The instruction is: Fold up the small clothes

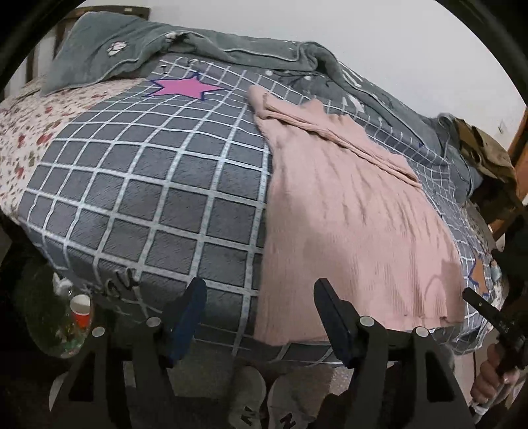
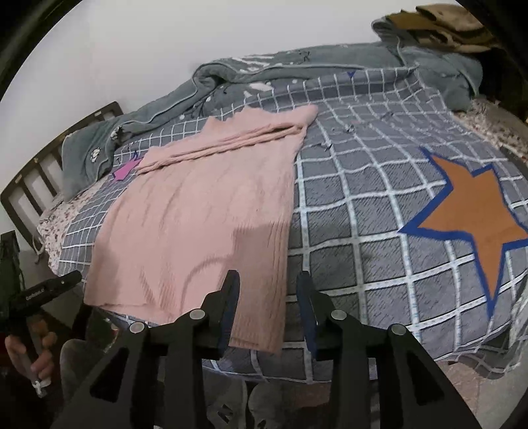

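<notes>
A pink knitted garment (image 1: 346, 224) lies flat on the grey checked quilt (image 1: 138, 184), with its sleeves folded across its far end. It also shows in the right wrist view (image 2: 198, 224). My left gripper (image 1: 260, 297) is open and empty above the near bed edge, its right finger by the garment's near left corner. My right gripper (image 2: 267, 287) is open and empty above the garment's near right corner. Each gripper shows at the edge of the other's view, held by a hand.
A grey blanket (image 1: 198, 43) is bunched along the far side by the wall. Brown clothes (image 2: 439, 26) sit at the far right. A pink star (image 1: 184, 87) and an orange star (image 2: 478, 224) mark the quilt. A bin with a red cup (image 1: 79, 313) stands on the floor.
</notes>
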Demonstrator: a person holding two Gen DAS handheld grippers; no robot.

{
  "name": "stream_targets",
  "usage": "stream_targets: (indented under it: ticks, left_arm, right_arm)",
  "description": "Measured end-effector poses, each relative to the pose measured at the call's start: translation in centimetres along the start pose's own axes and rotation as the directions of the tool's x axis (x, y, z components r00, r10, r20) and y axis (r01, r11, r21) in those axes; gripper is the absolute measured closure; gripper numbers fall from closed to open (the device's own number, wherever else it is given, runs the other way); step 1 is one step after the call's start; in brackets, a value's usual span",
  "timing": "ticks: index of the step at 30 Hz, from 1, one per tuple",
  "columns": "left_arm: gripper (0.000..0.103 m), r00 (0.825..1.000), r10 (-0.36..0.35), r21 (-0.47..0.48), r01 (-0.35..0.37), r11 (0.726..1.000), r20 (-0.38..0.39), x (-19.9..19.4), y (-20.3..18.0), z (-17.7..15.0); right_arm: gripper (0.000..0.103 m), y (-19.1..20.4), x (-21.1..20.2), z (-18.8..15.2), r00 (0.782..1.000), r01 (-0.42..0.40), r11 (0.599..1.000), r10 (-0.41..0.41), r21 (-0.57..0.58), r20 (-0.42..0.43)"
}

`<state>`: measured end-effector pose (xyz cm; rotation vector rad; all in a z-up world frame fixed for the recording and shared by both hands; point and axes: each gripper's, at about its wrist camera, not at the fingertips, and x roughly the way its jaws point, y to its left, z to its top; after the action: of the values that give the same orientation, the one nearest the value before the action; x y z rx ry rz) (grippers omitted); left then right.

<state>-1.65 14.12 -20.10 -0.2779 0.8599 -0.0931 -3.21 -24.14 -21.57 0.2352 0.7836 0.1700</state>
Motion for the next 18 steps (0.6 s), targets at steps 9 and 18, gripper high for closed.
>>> stream_targets:
  ticks: [9, 18]
  left_arm:
    - [0.048, 0.997, -0.035, 0.047, 0.038, 0.998, -0.064, 2.7, -1.1, 0.1]
    - [0.070, 0.993, -0.080, 0.012, 0.082, 0.997, -0.087, 3.8, -1.5, 0.9]
  right_arm:
    - [0.068, -0.7, 2.2, -1.0, 0.999, 0.015, 1.000, -0.014, 0.012, -0.048]
    - [0.070, -1.2, 3.1, -1.3, 0.998, -0.002, 1.000, 0.003, 0.026, -0.055]
